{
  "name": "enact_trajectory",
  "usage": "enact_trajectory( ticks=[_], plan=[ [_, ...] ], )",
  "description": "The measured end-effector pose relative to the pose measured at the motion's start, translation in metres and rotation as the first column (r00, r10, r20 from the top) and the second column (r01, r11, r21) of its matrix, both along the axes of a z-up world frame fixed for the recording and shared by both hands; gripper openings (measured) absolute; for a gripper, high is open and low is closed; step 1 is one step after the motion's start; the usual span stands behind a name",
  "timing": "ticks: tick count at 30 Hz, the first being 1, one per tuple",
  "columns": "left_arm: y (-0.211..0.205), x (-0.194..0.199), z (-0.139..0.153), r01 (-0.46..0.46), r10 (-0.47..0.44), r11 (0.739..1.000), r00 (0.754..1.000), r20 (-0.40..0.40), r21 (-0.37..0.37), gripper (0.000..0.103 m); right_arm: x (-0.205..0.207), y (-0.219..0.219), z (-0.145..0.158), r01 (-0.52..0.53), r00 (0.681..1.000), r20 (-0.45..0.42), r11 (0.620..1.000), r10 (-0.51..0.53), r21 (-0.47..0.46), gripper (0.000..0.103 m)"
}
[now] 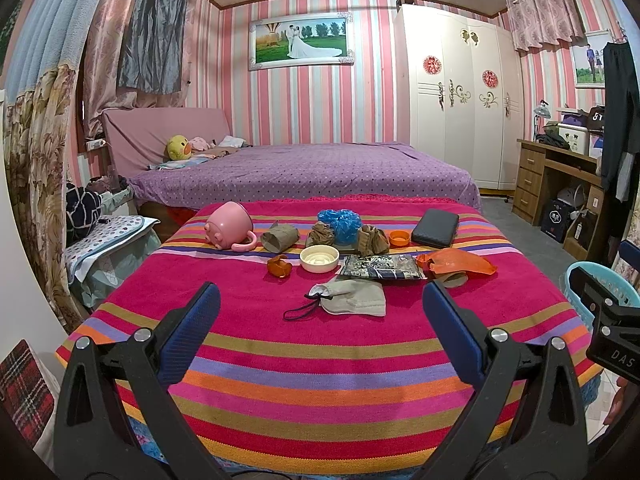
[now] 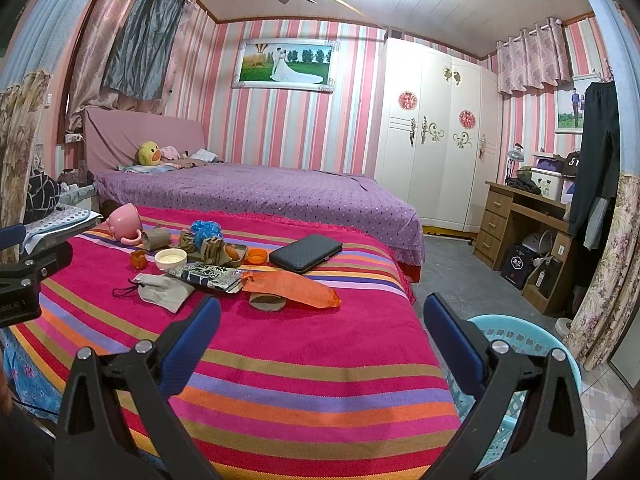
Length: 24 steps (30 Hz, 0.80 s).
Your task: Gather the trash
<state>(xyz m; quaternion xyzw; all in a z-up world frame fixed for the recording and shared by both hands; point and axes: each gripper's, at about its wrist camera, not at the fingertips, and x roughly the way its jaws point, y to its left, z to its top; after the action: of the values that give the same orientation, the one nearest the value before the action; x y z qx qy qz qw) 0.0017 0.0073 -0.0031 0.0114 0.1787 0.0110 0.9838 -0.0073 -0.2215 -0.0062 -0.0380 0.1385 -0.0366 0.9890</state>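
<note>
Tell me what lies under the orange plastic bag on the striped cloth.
A flat brownish piece pokes out from under the orange plastic bag, resting on the striped cloth. Only its near edge shows; the rest is covered, so what it is stays unclear.

**Bare cloth before both jaws, clutter beyond**

Between and just ahead of the left gripper (image 1: 321, 304) jaws lay open striped bench (image 1: 320, 380) cloth, with the grey mask (image 1: 352, 300) as the first obstacle ahead. Past it, packet (image 1: 382, 267), white bowl (image 1: 319, 258) and orange bag (image 1: 460, 262) crowded together. The right gripper (image 2: 322, 316) jaws straddled the bench edge; the blue basket (image 2: 520, 336) stood under the right jaw.
</note>
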Motion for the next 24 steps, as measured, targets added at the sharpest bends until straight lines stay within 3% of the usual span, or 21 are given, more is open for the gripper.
enact_trajectory(
  ticks=[24],
  plan=[
    [-0.0001,0.0034,-0.0071,-0.025,0.025,1.0,1.0,-0.019,0.016,0.098,-0.0012,-0.0099,-0.0028,0.011,1.0,-0.006,1.0,-0.011,0.009,0.099]
  ],
)
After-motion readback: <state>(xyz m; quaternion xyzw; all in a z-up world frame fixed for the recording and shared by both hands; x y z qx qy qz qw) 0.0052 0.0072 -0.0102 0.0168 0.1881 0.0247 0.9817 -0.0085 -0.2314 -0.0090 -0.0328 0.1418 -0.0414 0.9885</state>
